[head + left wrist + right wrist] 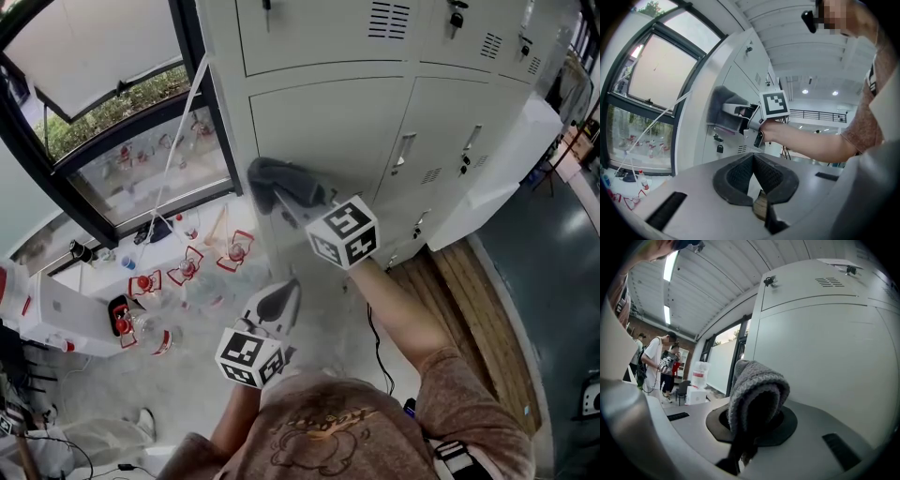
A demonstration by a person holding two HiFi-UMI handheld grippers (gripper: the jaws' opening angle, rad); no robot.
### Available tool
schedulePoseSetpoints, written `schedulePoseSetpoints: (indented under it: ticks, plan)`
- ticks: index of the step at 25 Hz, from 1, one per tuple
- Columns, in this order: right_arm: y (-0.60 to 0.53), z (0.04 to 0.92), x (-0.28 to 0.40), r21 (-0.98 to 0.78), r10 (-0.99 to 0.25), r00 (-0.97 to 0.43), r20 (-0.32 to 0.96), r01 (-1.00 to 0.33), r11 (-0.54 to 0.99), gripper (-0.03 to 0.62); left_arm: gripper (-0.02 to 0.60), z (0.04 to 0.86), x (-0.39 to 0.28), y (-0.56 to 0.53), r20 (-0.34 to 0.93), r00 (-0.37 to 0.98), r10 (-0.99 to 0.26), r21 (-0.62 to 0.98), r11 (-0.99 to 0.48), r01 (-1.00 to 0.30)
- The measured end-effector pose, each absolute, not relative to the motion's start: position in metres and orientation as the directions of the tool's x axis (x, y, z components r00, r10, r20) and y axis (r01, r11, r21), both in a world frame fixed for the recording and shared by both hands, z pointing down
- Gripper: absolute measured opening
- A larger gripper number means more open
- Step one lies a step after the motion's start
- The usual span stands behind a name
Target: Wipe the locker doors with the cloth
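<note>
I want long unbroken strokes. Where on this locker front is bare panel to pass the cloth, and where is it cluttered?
Bare: the pale grey metal locker door, from the grey cloth in the right hand-held gripper across to its recessed handle. Crowded: the doors further right, with handles, locks and vent slots.

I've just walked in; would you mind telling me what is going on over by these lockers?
A person is wiping the lockers with two handheld grippers. The right gripper is shut on a grey cloth and holds it against the left part of a pale locker door. The left gripper hangs lower, jaws together, with nothing in them.
</note>
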State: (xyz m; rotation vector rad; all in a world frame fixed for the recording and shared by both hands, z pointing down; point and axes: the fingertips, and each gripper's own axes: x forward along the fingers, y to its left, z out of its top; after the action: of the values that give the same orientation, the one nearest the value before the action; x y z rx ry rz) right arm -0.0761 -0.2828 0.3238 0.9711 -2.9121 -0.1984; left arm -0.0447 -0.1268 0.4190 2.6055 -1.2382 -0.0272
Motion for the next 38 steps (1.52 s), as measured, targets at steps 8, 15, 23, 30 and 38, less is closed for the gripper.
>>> schedulePoseSetpoints:
  ticks: [8,15,23,30,38]
  plan:
    - [-0.295,0.321,-0.05,0.14,-0.642,-0.766,0.022,-0.634,0.761,0.035,0.002,0.418,-0.037,-0.126,0.092,0.654,-0.751,0.235,-0.622,-0.747]
    - [-0.309,0.32,-0.014,0.117,-0.697,-0.717,0.018,-0.691,0.714,0.035,0.002,0.418,-0.034,-0.125,0.091,0.662,-0.744,0.238,-0.629,-0.74]
    - [-0.329,0.324,0.039,0.107,-0.764,-0.644,0.042,-0.758,0.644,0.037,0.002,0.419,-0.028,-0.125,0.093,0.675,-0.732,0.241,-0.642,-0.728]
    - [-0.342,0.325,0.076,0.098,-0.808,-0.586,0.061,-0.802,0.589,0.037,0.002,0.419,-0.022,-0.125,0.098,0.686,-0.721,0.243,-0.651,-0.719]
    - [-0.358,0.321,0.123,0.076,-0.859,-0.51,0.057,-0.855,0.513,0.037,0.002,0.421,-0.021,-0.127,0.094,0.679,-0.728,0.244,-0.645,-0.725]
